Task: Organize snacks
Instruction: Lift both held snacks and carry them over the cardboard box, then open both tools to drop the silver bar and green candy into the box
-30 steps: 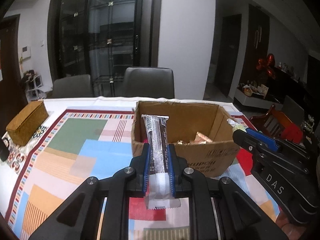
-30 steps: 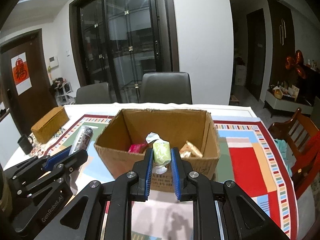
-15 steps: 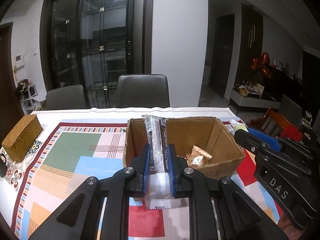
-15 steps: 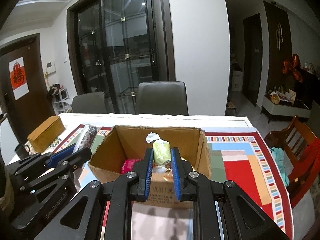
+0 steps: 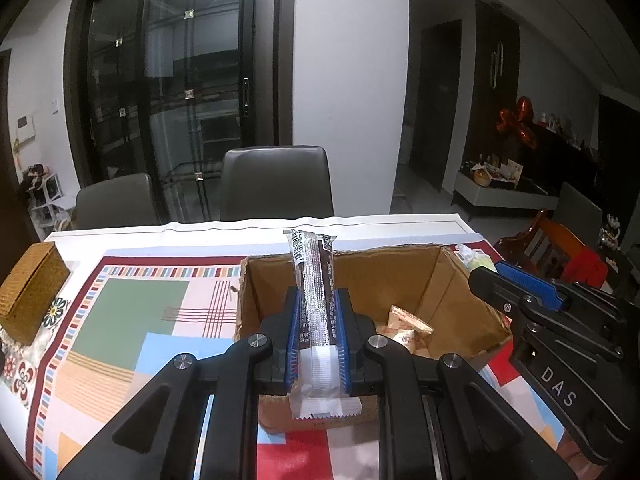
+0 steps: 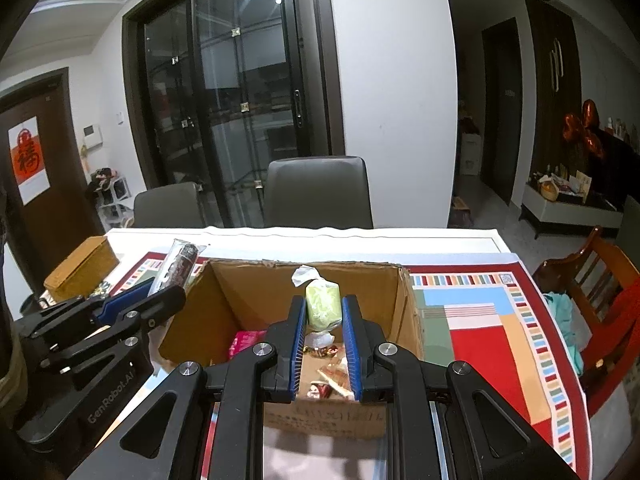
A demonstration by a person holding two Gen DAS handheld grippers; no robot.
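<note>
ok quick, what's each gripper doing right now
left gripper: closed on the long dark snack bar
right gripper: closed on the pale green wrapped snack

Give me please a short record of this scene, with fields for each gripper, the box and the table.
left gripper: shut on a long dark snack stick, over the box
right gripper: shut on a pale green wrapped sweet, over the box
cardboard box: open, several small snacks inside
table: colourful patterned cloth; woven box at its left edge
</note>
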